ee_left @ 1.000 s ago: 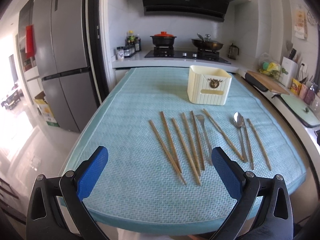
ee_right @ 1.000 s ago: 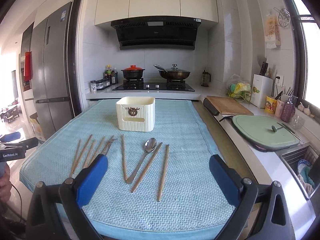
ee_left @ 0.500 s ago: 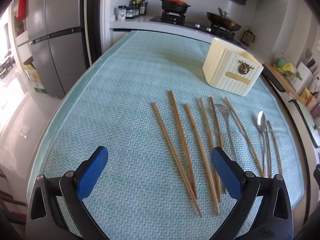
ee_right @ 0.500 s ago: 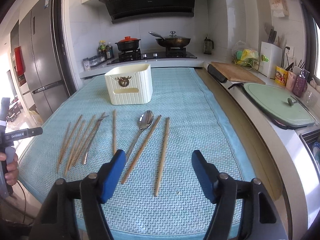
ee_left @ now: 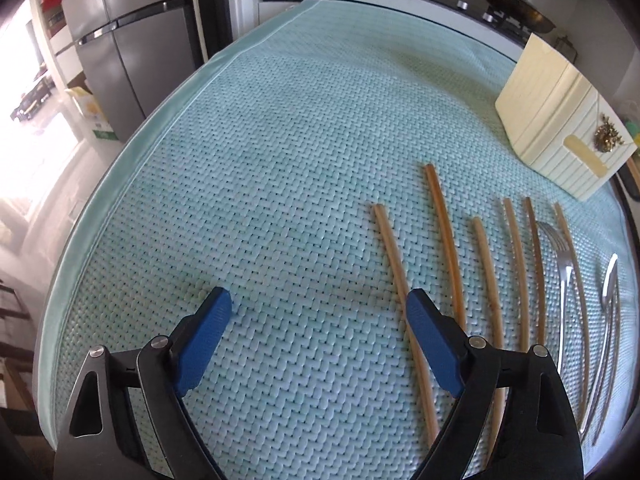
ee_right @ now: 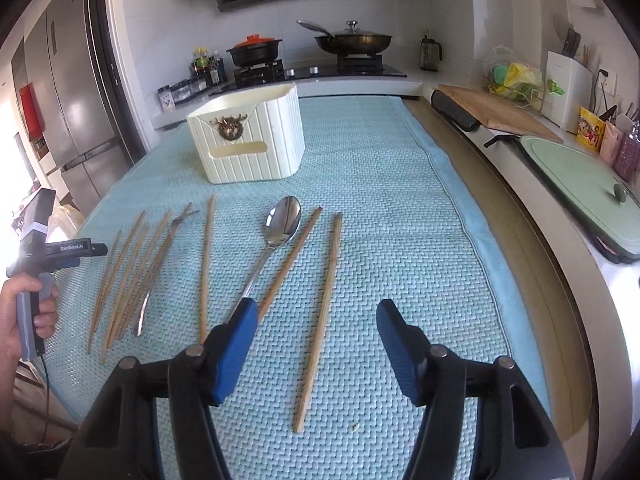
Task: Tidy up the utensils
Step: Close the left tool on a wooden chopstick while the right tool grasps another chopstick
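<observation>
Several wooden chopsticks [ee_left: 442, 232] lie side by side on a light blue woven mat [ee_left: 280, 140], with a metal fork [ee_left: 562, 264] and a spoon [ee_left: 610, 284] among them. A cream ribbed utensil holder [ee_right: 244, 140] stands behind them. My left gripper [ee_left: 318, 300] hovers low over the mat, its jaws closing with only bare mat between them. Its right finger overlaps the leftmost chopstick [ee_left: 390, 252]. My right gripper [ee_right: 317, 310] is closing too, and the rightmost chopstick [ee_right: 330, 280] lies between its pads untouched. The spoon [ee_right: 284, 220] lies just left of it.
A hand [ee_right: 24, 304] holds the left gripper's handle at the mat's left edge. A stove with a black pot [ee_right: 256, 50] and a pan [ee_right: 352, 40] is behind. A wooden board [ee_right: 500, 112] and a green board [ee_right: 580, 176] line the right counter. A fridge [ee_left: 132, 40] stands left.
Both grippers have come down and forward over the utensils and tilted downward. The right jaws have narrowed a lot, the left jaws a little.
</observation>
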